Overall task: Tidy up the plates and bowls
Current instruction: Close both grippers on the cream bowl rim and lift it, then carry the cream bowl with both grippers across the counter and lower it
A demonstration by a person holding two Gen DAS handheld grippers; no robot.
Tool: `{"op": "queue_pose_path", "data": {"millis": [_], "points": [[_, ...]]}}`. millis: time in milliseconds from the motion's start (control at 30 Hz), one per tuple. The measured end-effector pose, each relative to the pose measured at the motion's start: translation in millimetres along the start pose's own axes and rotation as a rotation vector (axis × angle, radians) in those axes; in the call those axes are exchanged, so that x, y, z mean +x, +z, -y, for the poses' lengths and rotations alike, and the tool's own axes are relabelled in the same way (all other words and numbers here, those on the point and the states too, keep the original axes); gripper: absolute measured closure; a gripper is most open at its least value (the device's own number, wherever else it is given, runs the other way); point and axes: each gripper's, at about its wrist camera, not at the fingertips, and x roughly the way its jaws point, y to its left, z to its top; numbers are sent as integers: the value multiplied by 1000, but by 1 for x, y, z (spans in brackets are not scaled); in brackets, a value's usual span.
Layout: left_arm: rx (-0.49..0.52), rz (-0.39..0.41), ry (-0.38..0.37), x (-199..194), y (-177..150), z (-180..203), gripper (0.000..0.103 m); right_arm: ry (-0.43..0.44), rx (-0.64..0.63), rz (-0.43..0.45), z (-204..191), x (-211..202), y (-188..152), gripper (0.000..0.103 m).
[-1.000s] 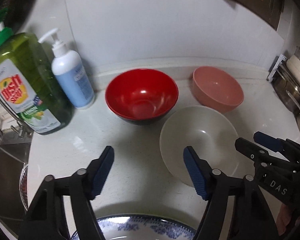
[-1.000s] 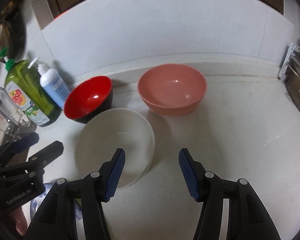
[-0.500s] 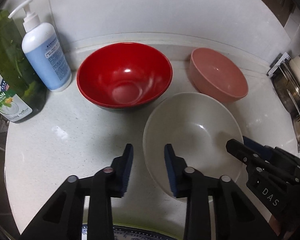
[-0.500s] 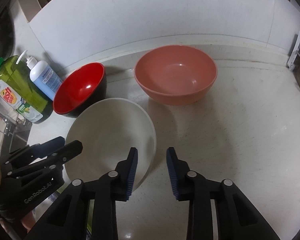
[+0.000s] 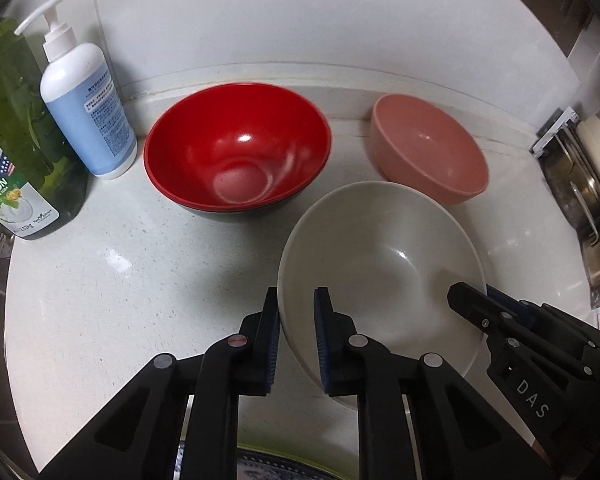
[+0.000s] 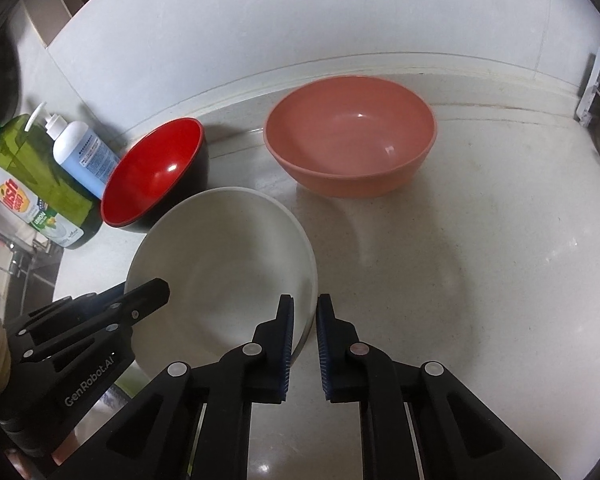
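Note:
A white bowl (image 5: 384, 264) (image 6: 220, 248) sits nearest on the pale counter. Behind it stand a red bowl with a black outside (image 5: 236, 152) (image 6: 152, 176) and a pink bowl (image 5: 432, 152) (image 6: 352, 140). My left gripper (image 5: 296, 300) straddles the white bowl's near left rim, its jaws closing with the rim pinched between the blue pads. My right gripper (image 6: 304, 304) does the same on the opposite rim, jaws closing on the wall. Each gripper also shows at the edge of the other's view. A blue-patterned plate (image 5: 284, 464) peeks out under the left gripper.
A green dish soap bottle (image 5: 16, 160) and a white and blue pump bottle (image 5: 88, 108) stand at the left by the wall. A sink edge (image 6: 16, 264) lies further left. Metal pots in a rack (image 5: 588, 200) line the right side. The white backsplash runs behind the bowls.
Both grippers went from wide open to nearly closed around the white bowl's rim. The left gripper came down and closer to the bowls; the right gripper edged in a little.

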Motion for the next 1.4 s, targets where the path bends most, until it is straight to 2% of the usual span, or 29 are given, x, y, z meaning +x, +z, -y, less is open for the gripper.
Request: {"op": "queue_pose_path", "data": {"millis": [333, 667, 1000, 1400], "points": [[17, 41, -50, -44, -21, 13, 85, -21, 0, 43, 11, -41, -15, 90], [64, 42, -96, -67, -55, 54, 85, -57, 8, 71, 35, -84, -49, 90], [124, -1, -124, -70, -92, 94, 85, -109, 34, 51, 67, -107, -92, 90], [185, -67, -149, -59, -119, 136, 85, -155, 81, 4, 111, -117, -127, 90]]}}
